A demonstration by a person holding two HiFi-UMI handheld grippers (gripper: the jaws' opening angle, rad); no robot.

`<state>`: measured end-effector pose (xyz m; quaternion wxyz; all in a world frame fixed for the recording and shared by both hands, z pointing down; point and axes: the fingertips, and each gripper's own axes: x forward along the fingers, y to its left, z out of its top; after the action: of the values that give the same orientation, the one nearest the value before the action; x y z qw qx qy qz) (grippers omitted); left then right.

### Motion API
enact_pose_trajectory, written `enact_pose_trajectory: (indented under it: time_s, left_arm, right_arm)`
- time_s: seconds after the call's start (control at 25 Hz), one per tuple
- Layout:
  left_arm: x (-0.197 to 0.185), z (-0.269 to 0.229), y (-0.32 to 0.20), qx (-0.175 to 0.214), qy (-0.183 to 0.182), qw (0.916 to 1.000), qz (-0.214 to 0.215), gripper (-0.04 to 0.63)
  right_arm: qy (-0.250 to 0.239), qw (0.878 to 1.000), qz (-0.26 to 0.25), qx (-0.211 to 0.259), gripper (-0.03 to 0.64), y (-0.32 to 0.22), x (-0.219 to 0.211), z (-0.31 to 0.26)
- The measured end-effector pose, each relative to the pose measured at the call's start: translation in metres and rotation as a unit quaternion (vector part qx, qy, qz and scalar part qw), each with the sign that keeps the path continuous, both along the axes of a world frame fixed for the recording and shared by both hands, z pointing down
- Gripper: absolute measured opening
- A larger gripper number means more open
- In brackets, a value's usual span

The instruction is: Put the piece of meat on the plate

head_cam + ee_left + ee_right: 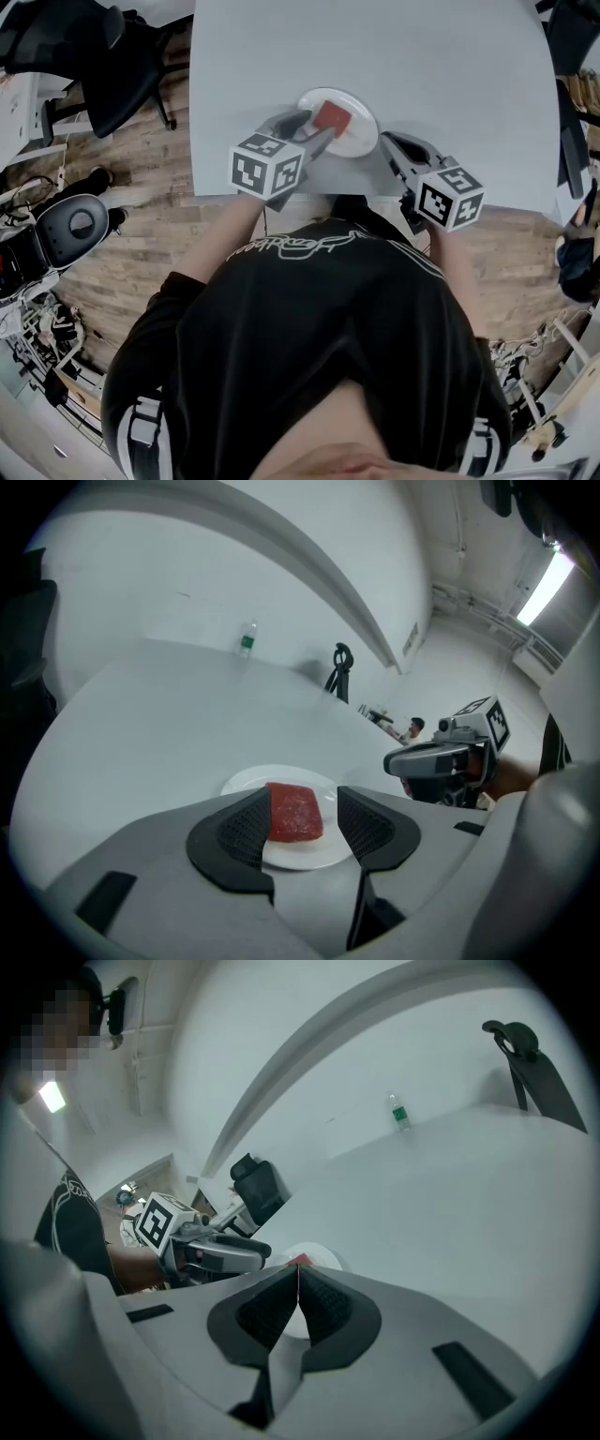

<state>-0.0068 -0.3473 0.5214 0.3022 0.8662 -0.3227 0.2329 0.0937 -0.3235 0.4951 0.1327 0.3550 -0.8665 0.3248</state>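
Red meat (295,813) lies flat on the white plate (246,782), near the middle of the surface's (375,47) near edge. The placing looks done, with only withdrawal left. The left hand-held gripper (305,801) has its jaws apart, not pressing the meat. The right hand-held gripper (298,1283) has its jaws together, empty. The left gripper view shows this release. Only the head view shows the plate's place on the surface.

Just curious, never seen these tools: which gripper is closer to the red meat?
Left. The left gripper, jaws open, is over the rim of the plate, right beside the meat; the right gripper, shut, sits off the plate's opposite side.
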Motion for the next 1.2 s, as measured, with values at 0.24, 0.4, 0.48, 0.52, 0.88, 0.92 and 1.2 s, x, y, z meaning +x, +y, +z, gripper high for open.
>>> enact_pose_trajectory:
  time_s: [0.24, 0.4, 0.48, 0.52, 0.88, 0.92, 1.2]
  left_arm:
    - [-0.002, -0.053, 0.025, 0.037, 0.036, 0.9985, 0.016, 0.196]
    - [-0.012, -0.092, 0.050, 0.076, 0.052, 0.9955, 0.019, 0.099]
    - [-0.020, -0.109, 0.067, 0.095, 0.053, 0.9939, 0.019, 0.049]
    - [-0.024, -0.117, 0.075, 0.105, 0.054, 0.9928, 0.020, 0.032]
    - [-0.056, -0.177, 0.164, 0.169, 0.091, 0.9781, 0.080, 0.008]
    - [-0.057, -0.182, 0.173, 0.174, 0.096, 0.9767, 0.082, 0.008]
    - [-0.060, -0.199, 0.221, 0.181, 0.118, 0.9734, 0.077, 0.008]
  right_arm:
    - [-0.012, 0.999, 0.009, 0.043, 0.009, 0.015, -0.006, -0.036]
    - [-0.023, 0.996, 0.018, 0.078, 0.009, 0.033, -0.013, -0.070]
    - [-0.029, 0.994, 0.020, 0.099, 0.009, 0.048, -0.019, -0.090]
    - [-0.031, 0.993, 0.019, 0.111, 0.009, 0.057, -0.023, -0.101]
    - [-0.032, 0.980, 0.002, 0.198, 0.009, 0.135, -0.075, -0.166]
    - [-0.031, 0.979, 0.000, 0.200, 0.009, 0.144, -0.079, -0.167]
    - [-0.011, 0.979, -0.029, 0.199, 0.009, 0.199, -0.096, -0.164]
